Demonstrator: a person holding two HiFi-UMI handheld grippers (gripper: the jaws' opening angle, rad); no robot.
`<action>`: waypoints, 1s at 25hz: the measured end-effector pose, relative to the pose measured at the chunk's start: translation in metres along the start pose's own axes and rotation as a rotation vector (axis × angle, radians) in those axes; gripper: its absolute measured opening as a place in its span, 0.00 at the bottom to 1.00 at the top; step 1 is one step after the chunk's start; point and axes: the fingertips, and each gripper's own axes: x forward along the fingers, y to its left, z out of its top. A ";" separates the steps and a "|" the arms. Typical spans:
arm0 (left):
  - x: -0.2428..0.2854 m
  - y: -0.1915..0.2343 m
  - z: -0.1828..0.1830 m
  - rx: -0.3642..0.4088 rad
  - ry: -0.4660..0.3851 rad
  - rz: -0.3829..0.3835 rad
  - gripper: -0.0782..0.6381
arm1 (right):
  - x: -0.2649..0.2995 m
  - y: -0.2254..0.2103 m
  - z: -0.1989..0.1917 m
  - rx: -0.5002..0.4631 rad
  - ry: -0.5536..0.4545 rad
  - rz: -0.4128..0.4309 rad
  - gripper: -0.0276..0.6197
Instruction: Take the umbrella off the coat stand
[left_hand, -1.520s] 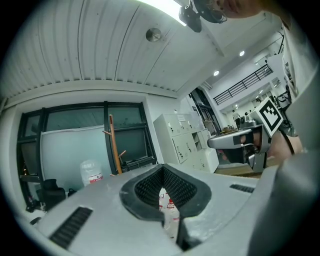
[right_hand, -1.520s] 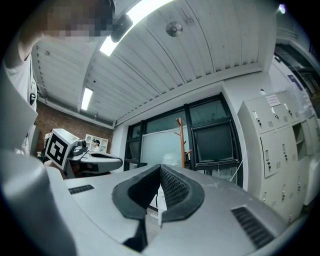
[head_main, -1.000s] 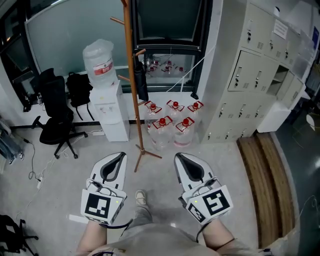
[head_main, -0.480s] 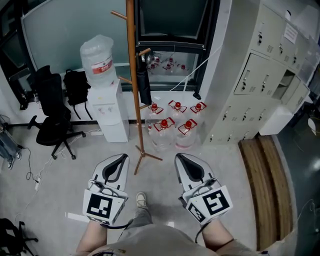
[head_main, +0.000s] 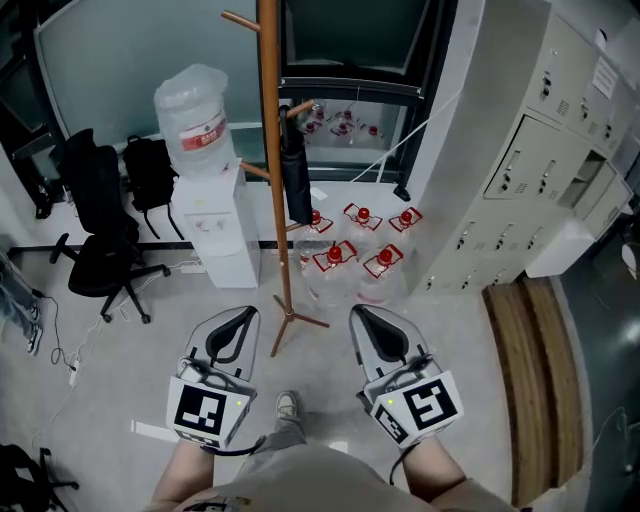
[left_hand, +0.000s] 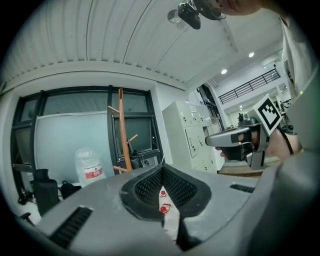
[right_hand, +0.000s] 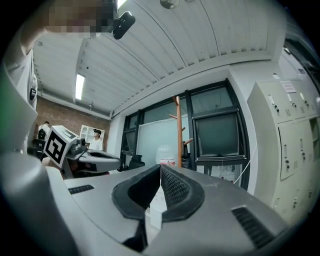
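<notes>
While umbrella (head_main: 294, 185) hangs on coat stand (head_main: 272, 200): left gripper (head_main: 238, 316), right gripper (head_main: 364, 316), both short of the stand's foot, jaws closed together.

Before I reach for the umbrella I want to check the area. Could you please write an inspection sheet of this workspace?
Surface: grey floor.
Job's things: dark folded umbrella hangs on a peg of the wooden coat stand.
Clutter: red-capped water jugs beside the stand's feet; water dispenser; office chair.
Grippers: left gripper and right gripper both shut, empty, short of the stand.
Cables: white cable on the floor at left.
Surroundings: lockers at right, window behind the stand.
</notes>
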 end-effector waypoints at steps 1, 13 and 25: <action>0.007 0.007 -0.001 0.004 -0.001 -0.001 0.12 | 0.009 -0.003 0.000 -0.003 0.000 -0.002 0.05; 0.090 0.095 0.000 0.010 -0.009 -0.043 0.12 | 0.124 -0.040 0.006 0.009 -0.004 -0.027 0.05; 0.130 0.160 -0.014 0.003 -0.025 -0.059 0.12 | 0.204 -0.047 0.008 -0.049 -0.015 -0.038 0.05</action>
